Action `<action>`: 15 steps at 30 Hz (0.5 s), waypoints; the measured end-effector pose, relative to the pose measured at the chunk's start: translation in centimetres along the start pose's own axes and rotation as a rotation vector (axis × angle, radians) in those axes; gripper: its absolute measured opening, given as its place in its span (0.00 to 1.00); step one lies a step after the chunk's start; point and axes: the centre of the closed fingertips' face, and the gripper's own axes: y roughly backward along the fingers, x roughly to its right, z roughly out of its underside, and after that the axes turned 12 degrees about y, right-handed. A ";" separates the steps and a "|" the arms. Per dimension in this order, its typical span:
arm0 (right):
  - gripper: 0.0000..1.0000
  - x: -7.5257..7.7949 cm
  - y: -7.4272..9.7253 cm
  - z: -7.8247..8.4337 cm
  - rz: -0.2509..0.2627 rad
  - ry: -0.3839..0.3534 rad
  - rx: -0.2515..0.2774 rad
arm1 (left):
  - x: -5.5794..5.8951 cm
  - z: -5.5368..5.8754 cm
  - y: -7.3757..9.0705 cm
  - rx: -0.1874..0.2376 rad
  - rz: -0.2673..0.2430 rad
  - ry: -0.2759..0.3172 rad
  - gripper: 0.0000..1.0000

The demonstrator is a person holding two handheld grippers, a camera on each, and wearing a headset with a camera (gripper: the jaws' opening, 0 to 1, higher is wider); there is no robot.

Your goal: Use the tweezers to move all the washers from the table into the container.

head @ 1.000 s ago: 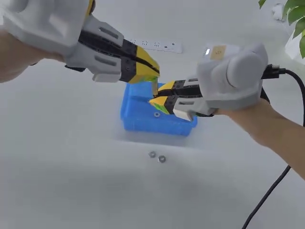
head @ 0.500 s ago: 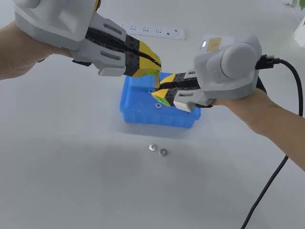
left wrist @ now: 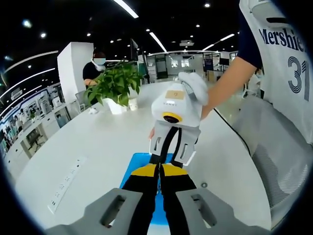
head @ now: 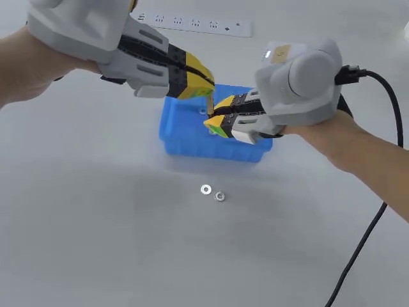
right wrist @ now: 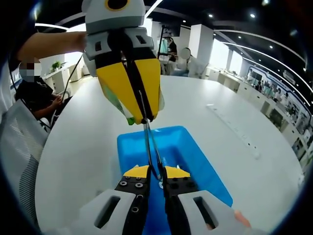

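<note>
A blue container (head: 192,142) stands mid-table, also seen as the blue container (right wrist: 195,159) under both grippers. Thin metal tweezers (head: 209,104) hang upright over it. My left gripper (head: 203,86), coming from the upper left, is shut on their top end. My right gripper (head: 216,123), coming from the right, is closed around the lower tweezers (right wrist: 150,152), whose tips sit between its jaws just above the container floor. Whether the tips hold a washer I cannot tell. Two washers (head: 206,189) (head: 220,196) lie on the table in front of the container.
A white power strip (head: 192,24) lies at the table's far edge. A black cable (head: 374,220) trails from the right gripper down the right side. A potted plant (left wrist: 115,85) stands at the far end of the table, and a person sits at the table's edge.
The picture has shifted with the head. Both grippers stay locked on the tweezers over the container, and the two washers on the table have not moved.
</note>
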 end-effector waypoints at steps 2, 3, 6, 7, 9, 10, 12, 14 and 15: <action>0.11 -0.1 -0.2 0.2 -0.005 -0.008 -0.004 | -0.1 0.3 -0.1 -0.004 -0.001 0.003 0.05; 0.11 -0.1 -0.3 0.4 -0.005 -0.010 -0.009 | -0.2 0.4 -0.2 -0.008 -0.001 0.005 0.05; 0.11 -0.2 -0.5 0.6 -0.009 -0.018 -0.014 | 0.3 0.6 -0.4 -0.011 0.001 0.010 0.05; 0.11 -0.2 -0.6 0.6 -0.007 -0.020 -0.017 | 0.4 0.6 -0.5 -0.013 0.000 0.012 0.05; 0.11 0.0 -0.7 0.7 -0.001 -0.034 -0.013 | 0.5 0.6 -0.6 -0.012 0.001 0.013 0.06; 0.11 0.1 -0.8 0.8 0.000 -0.046 -0.015 | 0.4 0.6 -0.7 -0.011 0.002 0.017 0.06; 0.11 0.0 -0.9 0.9 0.000 -0.043 -0.025 | 0.3 0.8 -0.8 -0.014 -0.002 0.025 0.06; 0.11 -0.1 -0.9 0.9 -0.002 -0.043 -0.027 | 0.2 0.7 -0.8 -0.011 -0.008 0.029 0.05; 0.11 0.0 -0.9 0.9 0.000 -0.038 -0.028 | 0.2 0.6 -0.8 -0.009 -0.009 0.033 0.05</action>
